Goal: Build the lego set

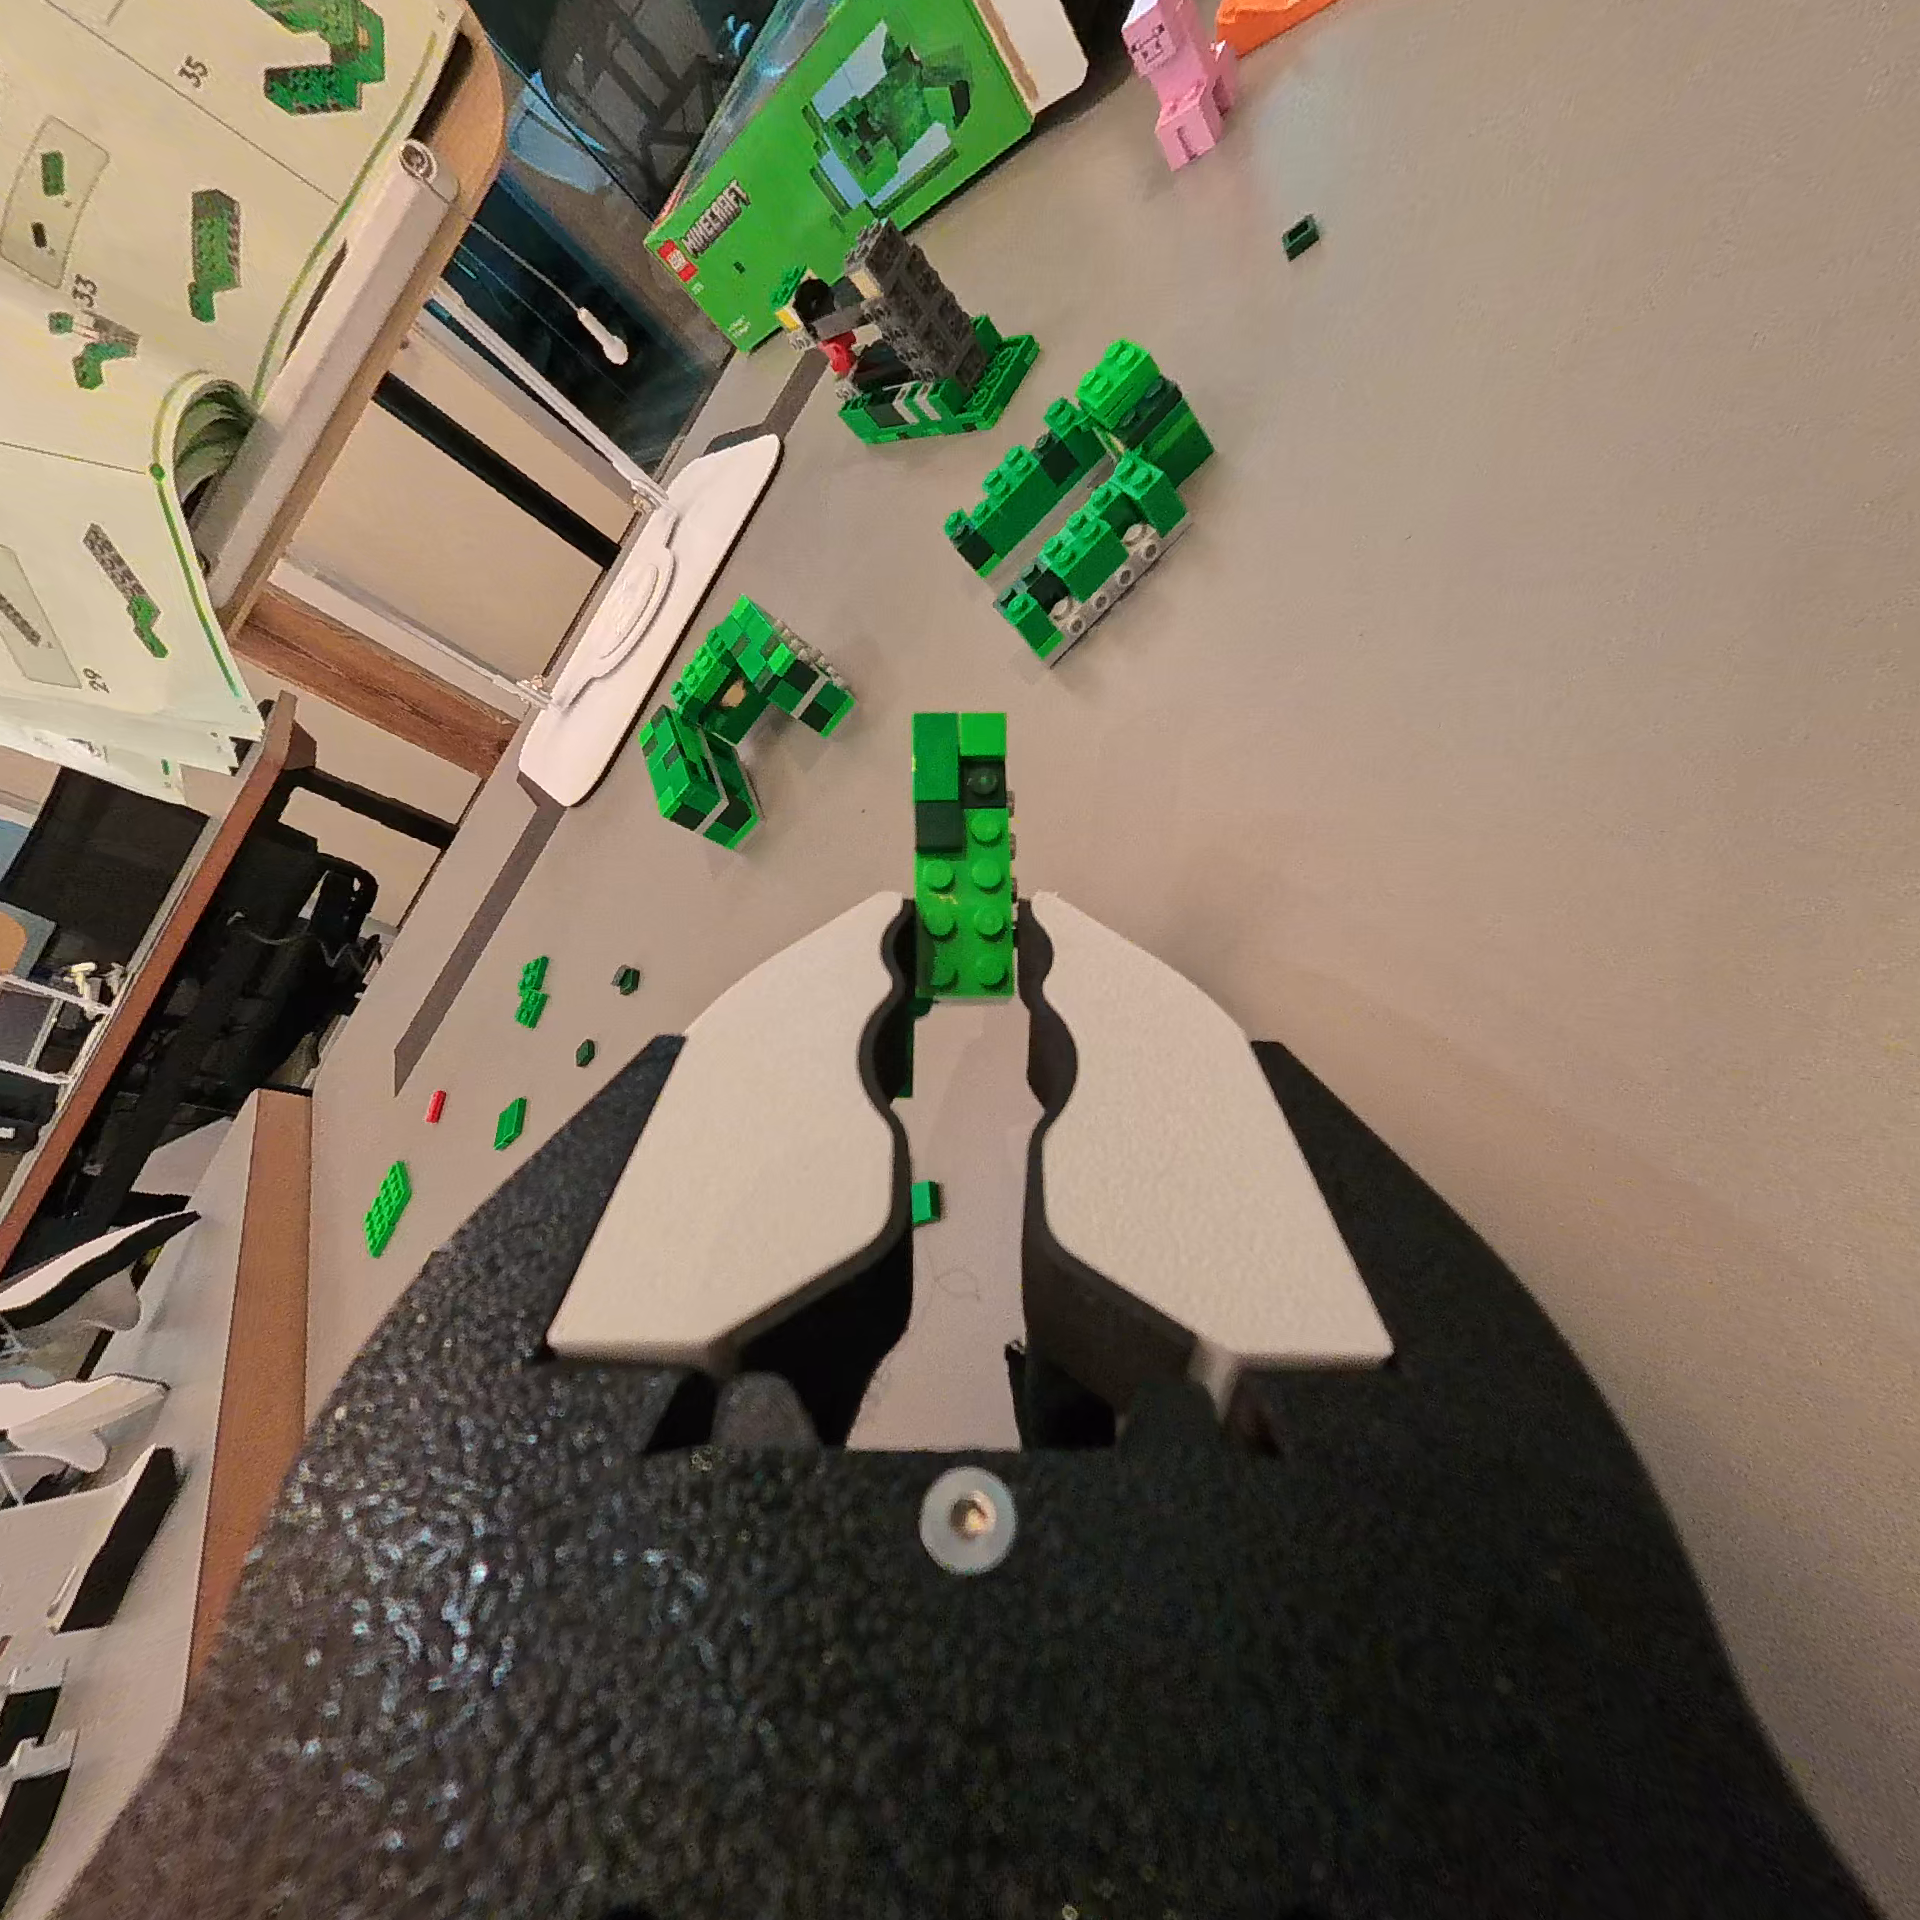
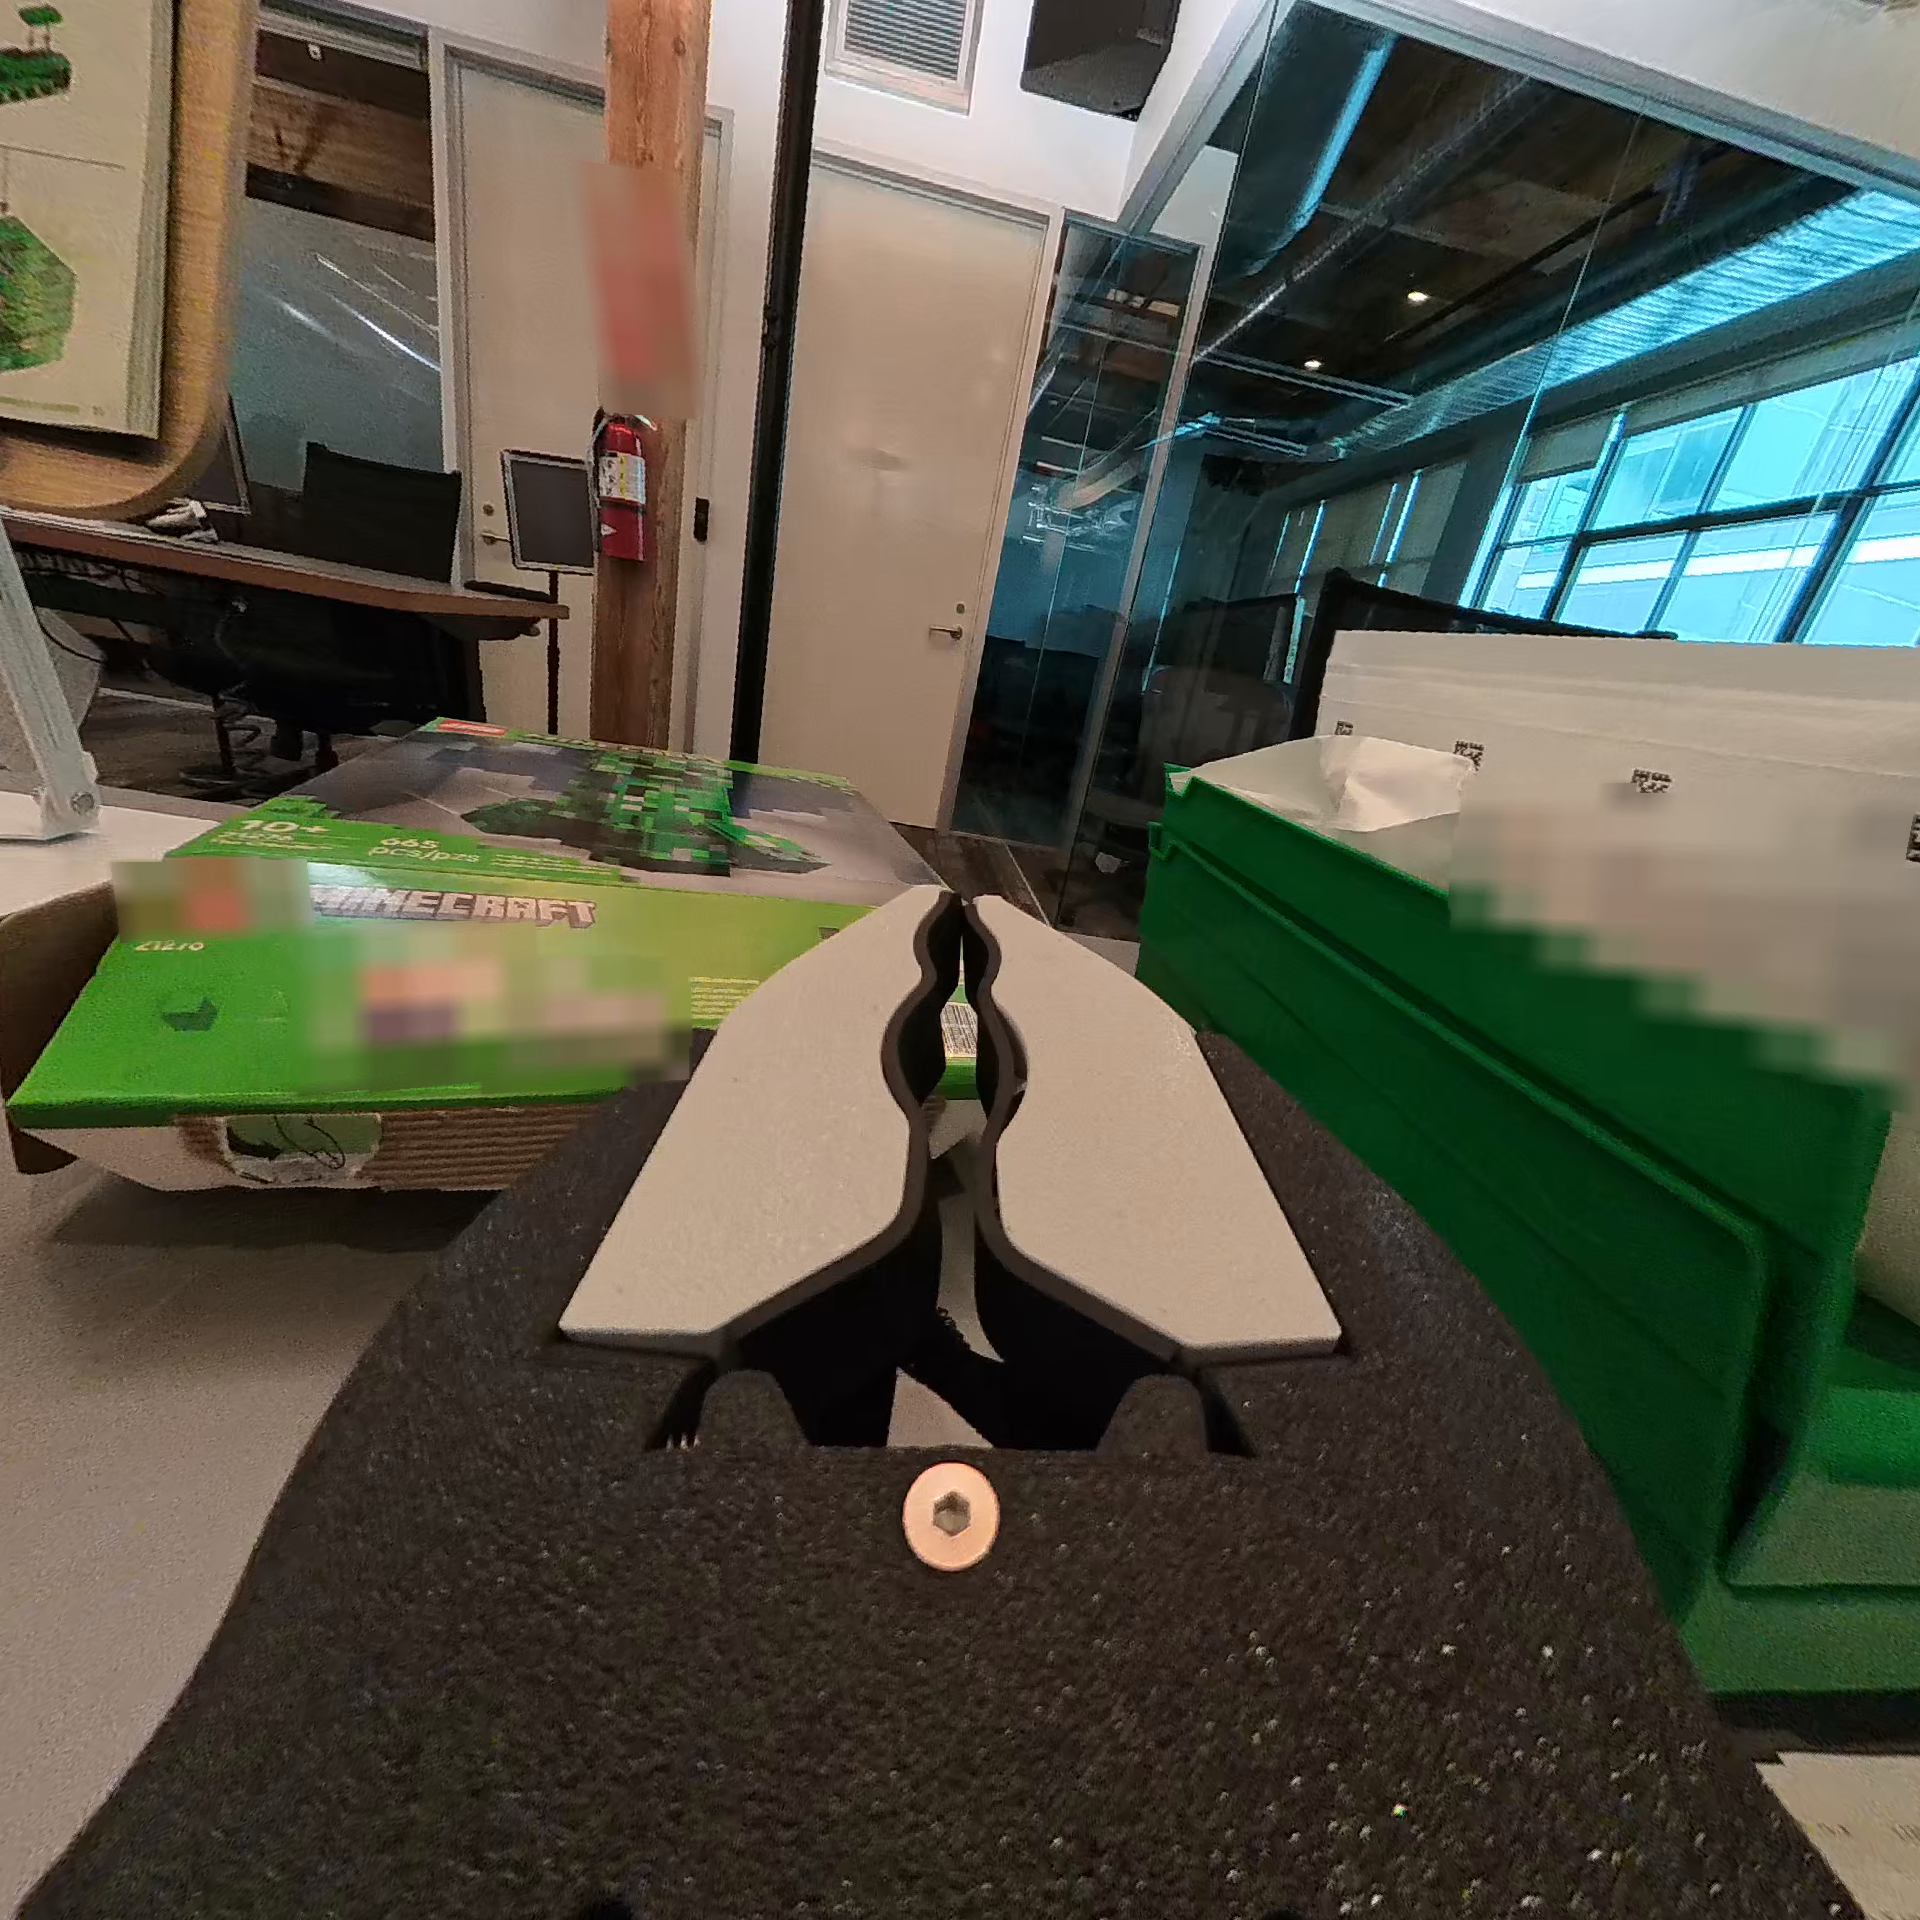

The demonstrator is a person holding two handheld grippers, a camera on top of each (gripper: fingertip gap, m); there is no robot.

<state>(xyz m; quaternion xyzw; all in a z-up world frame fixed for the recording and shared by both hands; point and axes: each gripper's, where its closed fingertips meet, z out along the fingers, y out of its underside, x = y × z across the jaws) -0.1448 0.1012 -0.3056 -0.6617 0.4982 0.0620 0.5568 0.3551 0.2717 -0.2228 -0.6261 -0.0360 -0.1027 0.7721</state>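
Note:
In the left wrist view my left gripper (image 1: 964,920) is shut on a long green brick assembly (image 1: 961,831) and holds it above the grey table (image 1: 1507,935). Beyond it lie a green angled sub-build (image 1: 743,717), a larger green and grey sub-build (image 1: 1086,499) and a grey tower on a green base (image 1: 920,332). Loose green plates (image 1: 388,1205) and a small red piece (image 1: 435,1105) lie at the left. In the right wrist view my right gripper (image 2: 961,909) is shut and empty, pointing toward the green set box (image 2: 436,935).
The instruction booklet (image 1: 114,343) stands on a holder with a white base (image 1: 665,623) at the left. The set box (image 1: 831,166) and a pink figure (image 1: 1184,83) lie at the back. Green bins (image 2: 1507,1195) stand right of my right gripper.

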